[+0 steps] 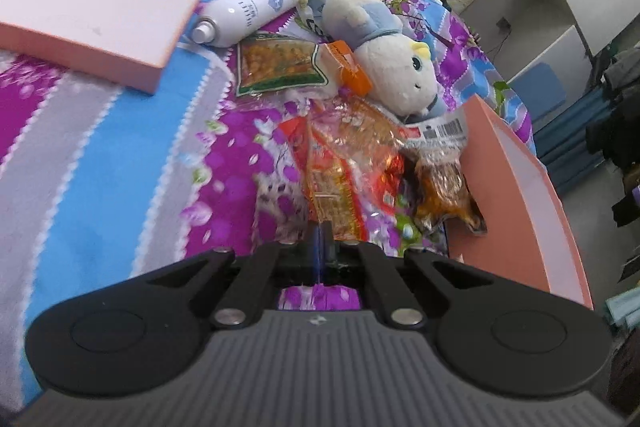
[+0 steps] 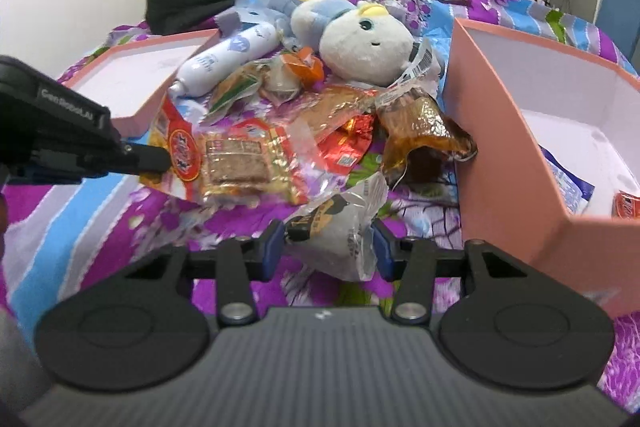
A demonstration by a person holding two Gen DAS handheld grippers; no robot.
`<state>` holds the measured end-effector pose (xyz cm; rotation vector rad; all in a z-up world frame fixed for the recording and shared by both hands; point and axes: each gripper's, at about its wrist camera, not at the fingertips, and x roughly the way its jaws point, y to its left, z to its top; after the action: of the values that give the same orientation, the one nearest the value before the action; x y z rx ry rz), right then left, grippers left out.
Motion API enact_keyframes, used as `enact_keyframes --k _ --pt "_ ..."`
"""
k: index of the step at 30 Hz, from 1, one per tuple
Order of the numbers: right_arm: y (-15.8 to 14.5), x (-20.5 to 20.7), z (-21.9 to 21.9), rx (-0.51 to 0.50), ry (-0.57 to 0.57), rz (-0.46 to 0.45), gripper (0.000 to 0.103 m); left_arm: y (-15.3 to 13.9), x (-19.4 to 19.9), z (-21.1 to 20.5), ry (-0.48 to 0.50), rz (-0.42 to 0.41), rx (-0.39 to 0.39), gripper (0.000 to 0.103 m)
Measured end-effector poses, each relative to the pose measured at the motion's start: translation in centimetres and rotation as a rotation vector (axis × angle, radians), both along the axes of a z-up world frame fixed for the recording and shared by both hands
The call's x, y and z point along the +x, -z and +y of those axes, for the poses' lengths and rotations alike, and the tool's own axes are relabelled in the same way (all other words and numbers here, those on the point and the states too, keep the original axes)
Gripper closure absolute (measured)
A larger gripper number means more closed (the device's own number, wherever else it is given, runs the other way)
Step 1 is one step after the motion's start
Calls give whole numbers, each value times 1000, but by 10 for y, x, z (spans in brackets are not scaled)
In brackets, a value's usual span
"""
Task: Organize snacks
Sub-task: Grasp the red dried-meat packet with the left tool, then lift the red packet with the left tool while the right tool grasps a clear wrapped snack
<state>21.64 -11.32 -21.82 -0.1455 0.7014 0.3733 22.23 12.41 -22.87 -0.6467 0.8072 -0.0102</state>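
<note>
Only the right wrist view shows inside the pink box (image 2: 516, 163), two packets already in it. Left gripper (image 1: 320, 247) jaws together, clamped on the orange snack packet's (image 1: 336, 183) edge. Right gripper (image 2: 326, 251) wide apart around a clear-wrapped snack (image 2: 340, 227) on the bedspread (image 2: 80, 227) beside the box, not clamped.

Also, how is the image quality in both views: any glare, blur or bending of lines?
Left wrist view: strong fisheye bending, so the pink box wall curves; glare on the foil snack packets; the room at the right edge is soft. Right wrist view: bright glare on the wall at top left; the clear packet between the right gripper fingers is a little blurred; the edges bend.
</note>
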Motion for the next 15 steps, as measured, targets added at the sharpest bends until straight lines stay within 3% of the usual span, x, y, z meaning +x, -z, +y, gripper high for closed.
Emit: enact_keyframes --k 9,15 --pt "3 -36 -6 -11 -1 -4 54 -6 -72 3 -41 2 48 103" --pt "11 -41 -11 0 5 12 53 3 -91 0 -12 73 58 103"
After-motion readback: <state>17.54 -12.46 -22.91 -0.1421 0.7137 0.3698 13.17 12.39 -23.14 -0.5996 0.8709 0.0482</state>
